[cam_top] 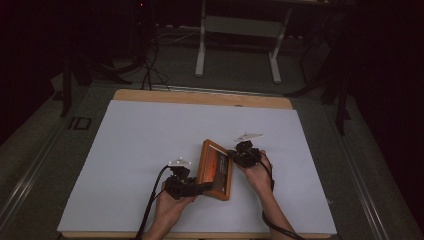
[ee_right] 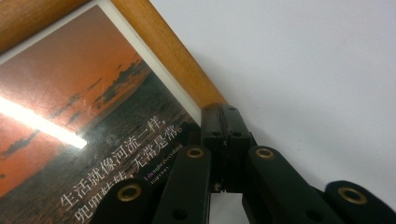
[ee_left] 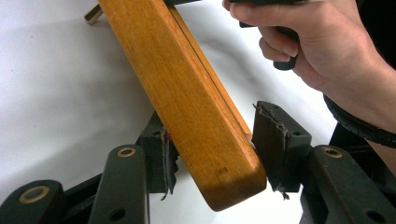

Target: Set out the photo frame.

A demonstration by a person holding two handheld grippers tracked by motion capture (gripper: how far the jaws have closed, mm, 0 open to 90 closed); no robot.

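Note:
A wooden picture frame (cam_top: 215, 170) holding a dusky orange sunset print with white Chinese text (ee_right: 70, 93) is held tilted over the white sheet, between both hands. My left gripper (cam_top: 202, 187) has the frame's thick near corner (ee_left: 187, 93) between its jaws, and both frayed pads (ee_left: 271, 140) lie against the wood. My right gripper (cam_top: 235, 156) is at the frame's right side. Its jaws (ee_right: 224, 126) are pinched together on the thin wooden rim. The person's right hand (ee_left: 327, 56) shows behind the frame in the left gripper view.
A white sheet (cam_top: 150, 140) covers most of the wooden table (cam_top: 200, 97). A small brass-coloured piece (ee_left: 93, 14) sticks out at the frame's far end. Beyond the table stand a white metal stand (cam_top: 200, 50) and cables on the dark floor.

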